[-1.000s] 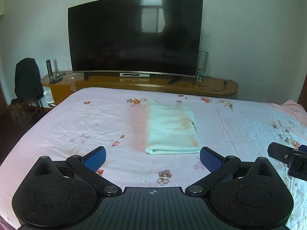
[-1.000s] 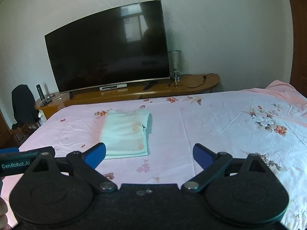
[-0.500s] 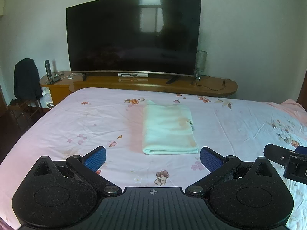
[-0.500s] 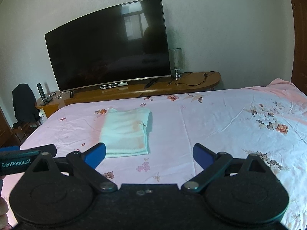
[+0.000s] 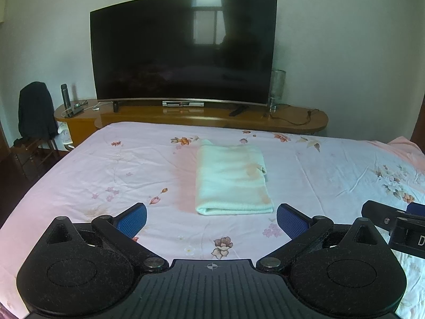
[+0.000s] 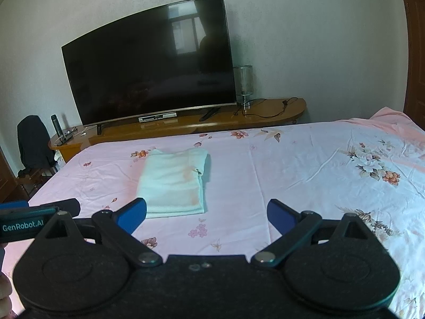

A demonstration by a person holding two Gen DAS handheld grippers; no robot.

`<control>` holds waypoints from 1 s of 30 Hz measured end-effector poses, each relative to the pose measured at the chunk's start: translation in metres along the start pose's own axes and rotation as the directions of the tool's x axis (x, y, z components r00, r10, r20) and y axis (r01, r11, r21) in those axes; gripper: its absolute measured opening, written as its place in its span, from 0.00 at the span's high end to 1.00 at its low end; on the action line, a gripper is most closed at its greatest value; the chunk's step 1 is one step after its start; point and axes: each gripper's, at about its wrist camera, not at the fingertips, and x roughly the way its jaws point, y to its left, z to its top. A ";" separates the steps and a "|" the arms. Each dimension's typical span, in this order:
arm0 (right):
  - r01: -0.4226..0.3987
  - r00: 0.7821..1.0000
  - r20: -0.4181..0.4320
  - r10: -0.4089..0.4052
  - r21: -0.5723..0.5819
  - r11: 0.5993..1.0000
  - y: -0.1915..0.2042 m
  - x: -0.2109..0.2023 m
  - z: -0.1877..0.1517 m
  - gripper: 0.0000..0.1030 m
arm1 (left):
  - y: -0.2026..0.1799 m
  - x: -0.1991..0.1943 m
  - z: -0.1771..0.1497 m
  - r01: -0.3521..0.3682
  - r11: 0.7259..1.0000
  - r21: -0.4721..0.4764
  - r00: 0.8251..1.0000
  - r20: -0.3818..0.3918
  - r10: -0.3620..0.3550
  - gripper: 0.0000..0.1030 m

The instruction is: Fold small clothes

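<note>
Already folded: pale green cloth (image 5: 232, 179) lies flat, neat, on pink bed sheet (image 5: 106, 164). Left gripper (image 5: 211, 219) wide apart, holding nothing. Right gripper (image 6: 205, 211) same. Looks nearly done.

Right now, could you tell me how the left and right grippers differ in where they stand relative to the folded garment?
The left gripper faces the pale green folded garment squarely, its near edge centred between the fingers. The right gripper stands further right, so the garment lies ahead of its left finger only. Both are open, empty, and short of the garment, above the floral bedsheet.
</note>
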 end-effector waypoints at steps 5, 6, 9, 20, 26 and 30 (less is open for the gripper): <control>-0.005 1.000 -0.005 0.005 -0.004 1.000 0.000 0.002 0.001 0.05 | 0.000 0.001 0.001 -0.001 1.000 -0.004 1.000 -0.002 0.001 0.00; -0.006 1.000 -0.005 0.006 -0.004 1.000 0.000 0.002 0.001 0.05 | 0.000 0.001 0.001 -0.001 1.000 -0.004 1.000 -0.001 0.001 0.00; -0.008 1.000 -0.006 0.008 -0.005 1.000 -0.001 0.002 0.001 0.05 | 0.000 0.002 0.000 -0.002 1.000 -0.003 1.000 -0.003 0.002 0.00; -0.010 1.000 -0.018 0.010 -0.006 1.000 -0.002 0.006 0.002 0.05 | -0.002 0.008 0.001 -0.002 1.000 -0.002 1.000 -0.011 0.002 0.00; -0.009 1.000 -0.027 0.009 -0.009 1.000 -0.001 0.012 0.004 0.05 | -0.001 0.014 0.001 -0.001 1.000 -0.006 1.000 -0.017 0.001 0.00; -0.001 0.999 -0.038 0.001 -0.014 1.000 -0.001 0.018 0.003 0.05 | 0.000 0.021 0.001 -0.005 1.000 -0.004 1.000 -0.020 0.005 0.00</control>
